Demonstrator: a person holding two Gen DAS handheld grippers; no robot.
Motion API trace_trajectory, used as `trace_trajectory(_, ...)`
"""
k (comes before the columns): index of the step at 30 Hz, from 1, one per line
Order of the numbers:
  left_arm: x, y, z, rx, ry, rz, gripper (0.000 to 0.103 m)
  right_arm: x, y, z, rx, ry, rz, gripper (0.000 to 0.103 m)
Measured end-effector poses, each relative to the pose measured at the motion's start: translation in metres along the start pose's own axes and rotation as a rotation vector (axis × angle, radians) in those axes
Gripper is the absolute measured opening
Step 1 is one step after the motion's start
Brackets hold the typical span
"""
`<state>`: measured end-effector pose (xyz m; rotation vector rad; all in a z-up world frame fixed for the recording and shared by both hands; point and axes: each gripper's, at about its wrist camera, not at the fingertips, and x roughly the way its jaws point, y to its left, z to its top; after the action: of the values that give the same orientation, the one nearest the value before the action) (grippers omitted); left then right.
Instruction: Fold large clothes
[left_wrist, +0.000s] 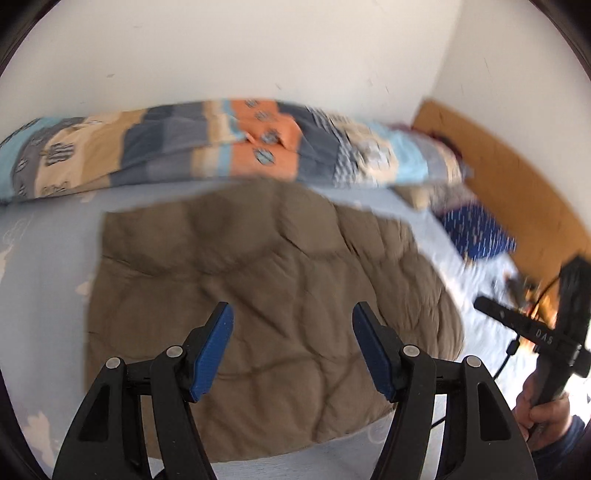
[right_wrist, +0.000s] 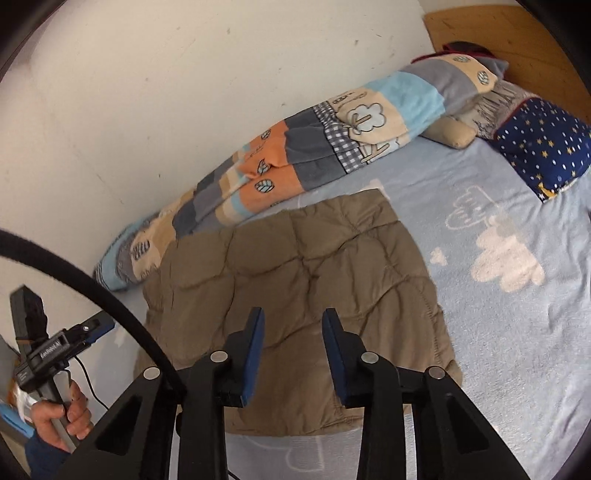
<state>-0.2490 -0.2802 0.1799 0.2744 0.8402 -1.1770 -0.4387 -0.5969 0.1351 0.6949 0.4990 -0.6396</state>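
A brown quilted jacket (left_wrist: 258, 295) lies folded into a rough rectangle on the light blue bed sheet (left_wrist: 44, 280); it also shows in the right wrist view (right_wrist: 303, 295). My left gripper (left_wrist: 291, 317) is open and empty, held above the jacket's near part. My right gripper (right_wrist: 291, 321) is open and empty, above the jacket's near edge. The right gripper's body shows at the right of the left wrist view (left_wrist: 546, 332), and the left gripper's body at the lower left of the right wrist view (right_wrist: 55, 350), both off the jacket.
A rolled patchwork blanket (right_wrist: 295, 155) lies along the white wall (right_wrist: 147, 92) behind the jacket. A navy star pillow (right_wrist: 543, 147) and a beige pillow (right_wrist: 454, 133) sit by the wooden headboard (right_wrist: 517, 33). The sheet (right_wrist: 517, 295) has white cloud prints.
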Motion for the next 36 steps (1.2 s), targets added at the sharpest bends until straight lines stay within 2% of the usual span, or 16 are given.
trace_trajectory(4,0.049,-0.025,-0.008,0.099,0.058,0.093,0.062,0.030,0.014,-0.011,-0.132,0.024,-0.048,0.033)
trace_trajectory(6,0.070,-0.026,-0.003,0.115,0.083,0.132,0.062,0.046,0.016,-0.012,-0.137,0.057,-0.032,0.033)
trace_trajectory(8,0.091,-0.014,0.007,0.064,0.119,0.152,0.062,0.059,0.014,-0.011,-0.141,0.069,-0.039,0.033)
trace_trajectory(11,0.127,0.003,0.016,-0.026,0.238,0.162,0.063,0.088,0.005,-0.009,-0.128,0.117,-0.047,0.033)
trace_trajectory(13,0.140,0.003,0.016,0.001,0.257,0.188,0.064,0.106,-0.001,-0.013,-0.127,0.165,-0.074,0.032)
trace_trajectory(15,0.151,0.001,0.014,0.021,0.280,0.202,0.064,0.116,-0.003,-0.017,-0.150,0.176,-0.103,0.032)
trace_trajectory(19,0.167,0.008,0.011,-0.014,0.313,0.186,0.066,0.133,-0.006,-0.021,-0.177,0.209,-0.143,0.032)
trace_trajectory(23,0.181,0.013,0.015,-0.048,0.356,0.188,0.067,0.144,-0.012,-0.022,-0.164,0.241,-0.144,0.032)
trace_trajectory(26,0.179,0.009,0.016,-0.048,0.353,0.203,0.067,0.150,-0.016,-0.020,-0.136,0.254,-0.135,0.032)
trace_trajectory(29,0.161,0.002,0.012,-0.037,0.281,0.196,0.065,0.146,-0.016,-0.017,-0.124,0.259,-0.133,0.032)
trace_trajectory(32,0.139,-0.001,0.011,-0.026,0.223,0.181,0.065,0.136,-0.015,-0.010,-0.086,0.247,-0.094,0.033)
trace_trajectory(36,0.118,-0.001,0.028,-0.001,0.171,0.195,0.065,0.111,-0.014,0.006,-0.066,0.174,-0.059,0.033)
